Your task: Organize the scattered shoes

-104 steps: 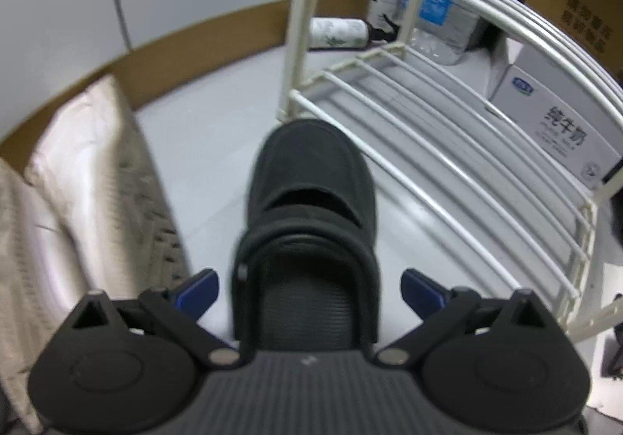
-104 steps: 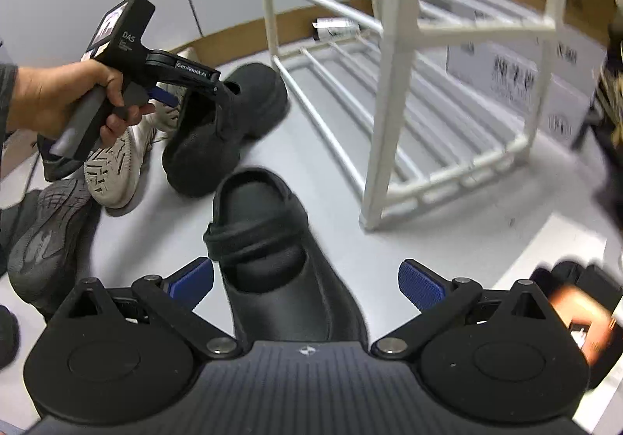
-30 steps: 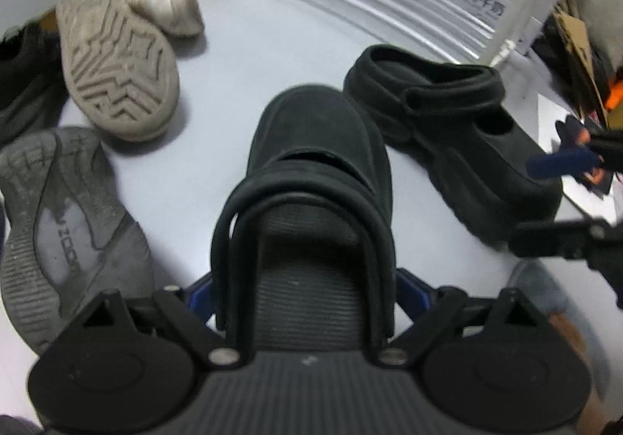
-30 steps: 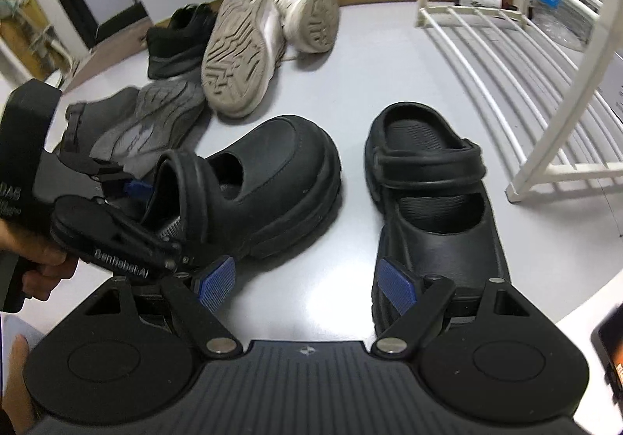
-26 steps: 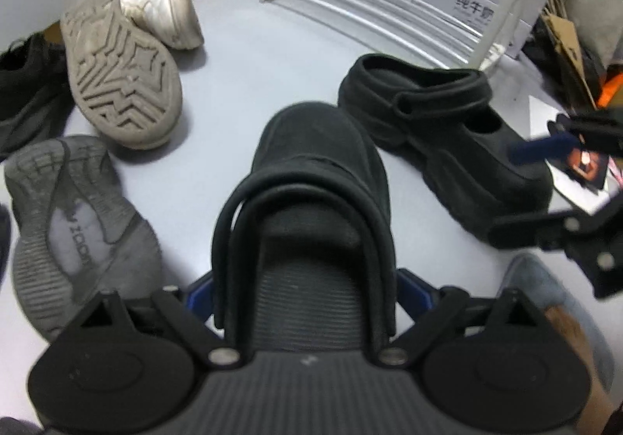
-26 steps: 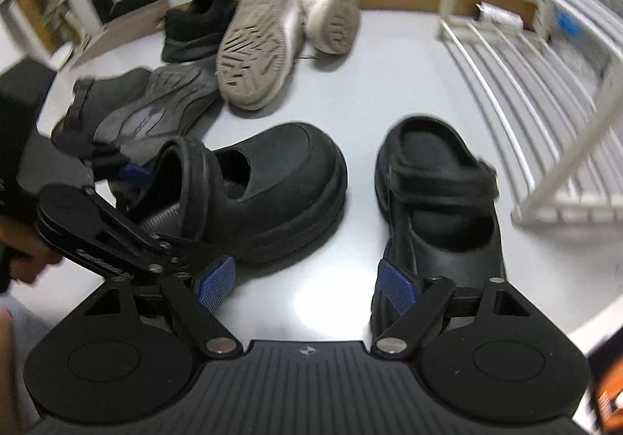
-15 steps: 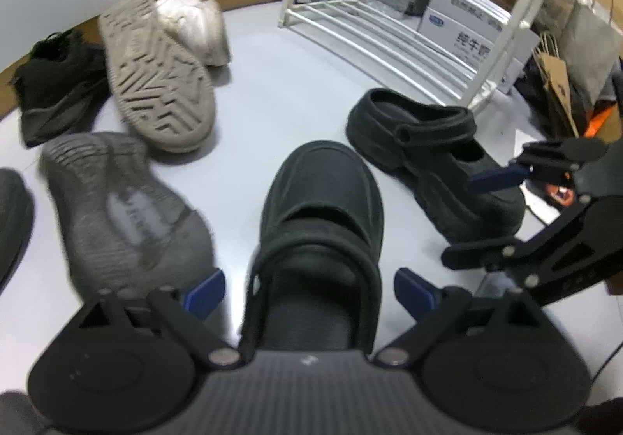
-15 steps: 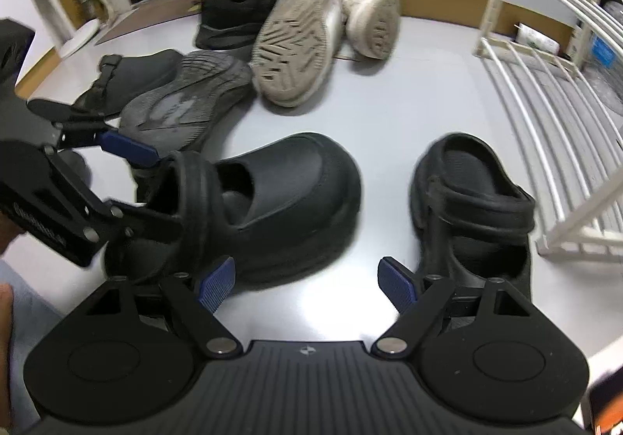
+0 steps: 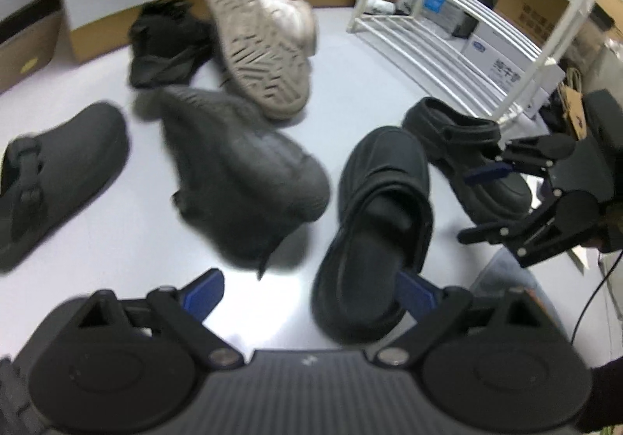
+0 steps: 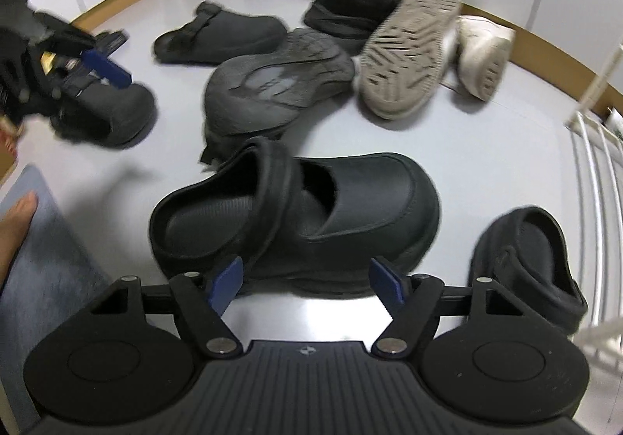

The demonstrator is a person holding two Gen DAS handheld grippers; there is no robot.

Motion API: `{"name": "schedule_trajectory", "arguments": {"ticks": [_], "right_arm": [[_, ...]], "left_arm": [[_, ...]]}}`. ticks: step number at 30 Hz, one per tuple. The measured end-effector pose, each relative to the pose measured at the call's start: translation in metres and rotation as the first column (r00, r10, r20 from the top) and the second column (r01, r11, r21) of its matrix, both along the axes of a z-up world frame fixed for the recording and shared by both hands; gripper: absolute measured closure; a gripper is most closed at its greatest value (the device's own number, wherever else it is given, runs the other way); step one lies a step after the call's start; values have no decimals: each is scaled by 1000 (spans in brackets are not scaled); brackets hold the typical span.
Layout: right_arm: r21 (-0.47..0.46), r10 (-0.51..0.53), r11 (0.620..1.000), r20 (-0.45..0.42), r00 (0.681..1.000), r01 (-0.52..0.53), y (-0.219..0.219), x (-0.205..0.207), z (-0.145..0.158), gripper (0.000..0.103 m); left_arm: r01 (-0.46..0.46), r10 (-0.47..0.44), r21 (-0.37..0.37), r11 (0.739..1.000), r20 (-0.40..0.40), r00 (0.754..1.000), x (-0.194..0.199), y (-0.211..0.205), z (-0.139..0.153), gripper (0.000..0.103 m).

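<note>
Two clogs: black clog (image 9: 381, 217) and its mate, second clog (image 9: 467, 155), side by side on floor (image 9: 350, 57), toes twd white rack (image 9: 459, 22).
L hand-held gripper (image 9: 307, 289): fingers apart, empty, just behind black clog heel.
R hand-held gripper (image 10: 305, 281): fingers apart, empty, beside black clog.
Other shoes: grey sneaker (image 10: 272, 81) sole-up; beige sneaker (image 10: 409, 49) sole-up; dark mule (image 10: 218, 32) upright.
Bkgd: boxes (image 9: 502, 49) behind rack.
</note>
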State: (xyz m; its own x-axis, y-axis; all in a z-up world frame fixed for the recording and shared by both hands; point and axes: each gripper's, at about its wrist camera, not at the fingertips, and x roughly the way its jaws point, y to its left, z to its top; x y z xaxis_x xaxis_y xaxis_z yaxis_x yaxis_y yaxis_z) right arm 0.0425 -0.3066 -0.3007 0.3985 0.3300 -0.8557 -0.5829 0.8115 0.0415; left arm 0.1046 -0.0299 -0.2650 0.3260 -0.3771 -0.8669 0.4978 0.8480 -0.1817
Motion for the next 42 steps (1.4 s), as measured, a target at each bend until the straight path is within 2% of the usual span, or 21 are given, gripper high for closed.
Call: {"name": "schedule_trajectory", "arguments": {"ticks": [7,14,22,27,29,31,33,36,38,40,42], "right_arm": [[-33,70,997,12,997,-70,14,3,-3,30],[-88,172,982,37,984,-168,29,5,-1,32],[-152,259,956,49,965,-249,52,8,-14,31],[-109,237,967,39,971,-232,56,10,-22,33],[-91,196,977,21,980,-194,54,12,-21,37],[-66,135,989,4,991,-134,49,14,-18,47],[-56,125,991,-10,992,-125,47,15,-16,49],[-58,187,980,-38,982,-189,44,14,-14,46],[-83,250,964,-39,968,-252,44,10,-15,36],[-124,322,938,-40,946,-324,47,3,-17,20],[-134,371,918,-46,927,-374,49,-2,-19,18]], "left_arm": [[-136,136,-8,991,-3,991,1,44,16,7],[-179,181,-67,982,31,983,1,56,28,7],[-214,215,-102,972,-1,977,3,62,24,7],[-232,231,-84,969,-26,973,2,67,19,7],[-238,236,-82,968,-34,971,2,68,18,7],[-238,236,-80,968,-37,971,2,68,18,7],[-235,232,-78,969,-36,972,2,66,17,7],[-228,225,-72,971,-44,973,1,63,16,7],[-225,222,-70,972,-47,974,1,62,15,7],[-225,221,-72,972,-51,974,1,61,14,7],[-225,222,-68,972,-54,974,1,61,13,7]]}}
